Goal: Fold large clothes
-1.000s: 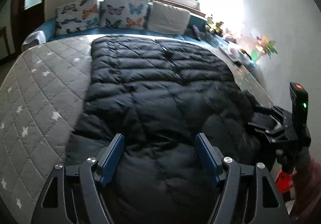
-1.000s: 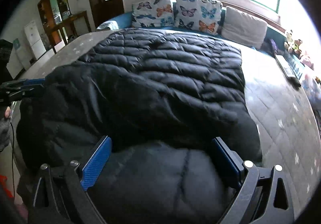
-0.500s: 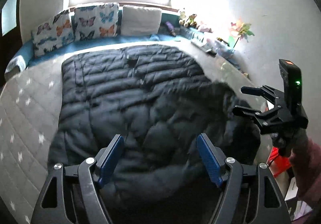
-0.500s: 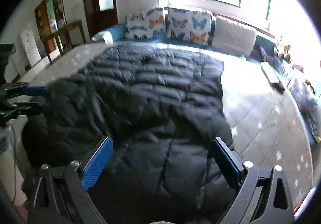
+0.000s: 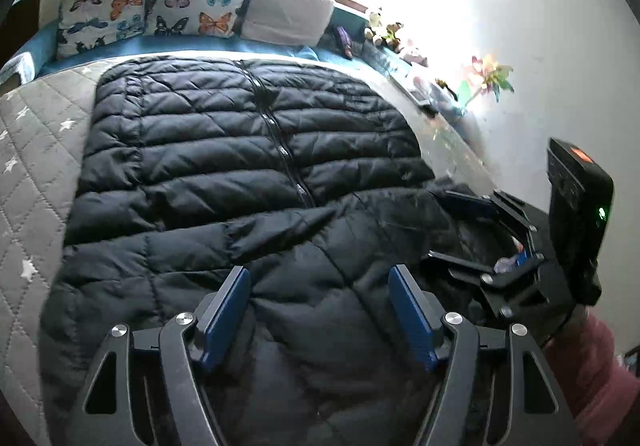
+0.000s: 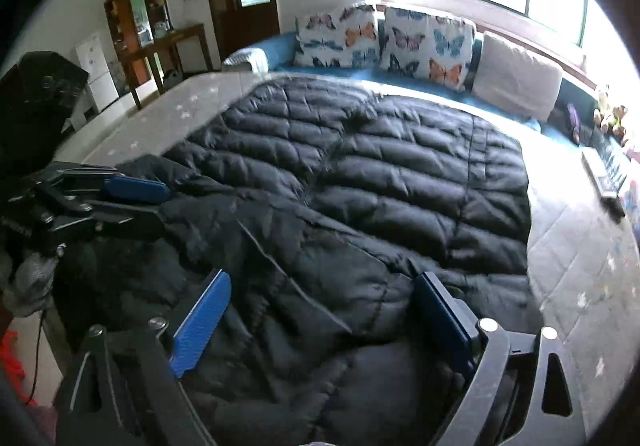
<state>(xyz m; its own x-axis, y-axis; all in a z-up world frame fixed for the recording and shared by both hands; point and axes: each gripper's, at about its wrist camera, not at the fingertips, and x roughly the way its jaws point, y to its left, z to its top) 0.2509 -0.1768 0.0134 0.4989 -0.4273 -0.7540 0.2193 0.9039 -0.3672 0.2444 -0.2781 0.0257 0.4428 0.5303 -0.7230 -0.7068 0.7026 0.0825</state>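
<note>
A large black quilted puffer coat (image 5: 248,166) lies flat on the grey star-quilted bed (image 5: 36,150), zipper up; it also shows in the right wrist view (image 6: 400,182). Its near end is bunched and rumpled. My left gripper (image 5: 320,286) is open and empty, hovering just over the near end of the coat. My right gripper (image 6: 320,294) is open and empty over the same end, to the right. Each gripper appears in the other's view: the right gripper (image 5: 460,230) and the left gripper (image 6: 132,202), both at the coat's near edge.
Butterfly pillows (image 5: 160,6) and a plain pillow (image 5: 288,12) line the far end under a window. Soft toys and a paper flower (image 5: 488,74) sit along the right wall. A wooden table (image 6: 168,42) and door stand at the left. A remote (image 6: 604,174) lies on the bed's right side.
The near end of the coat has dropped onto the bed. Both grippers stay open and have come back down close over the coat's near end.
</note>
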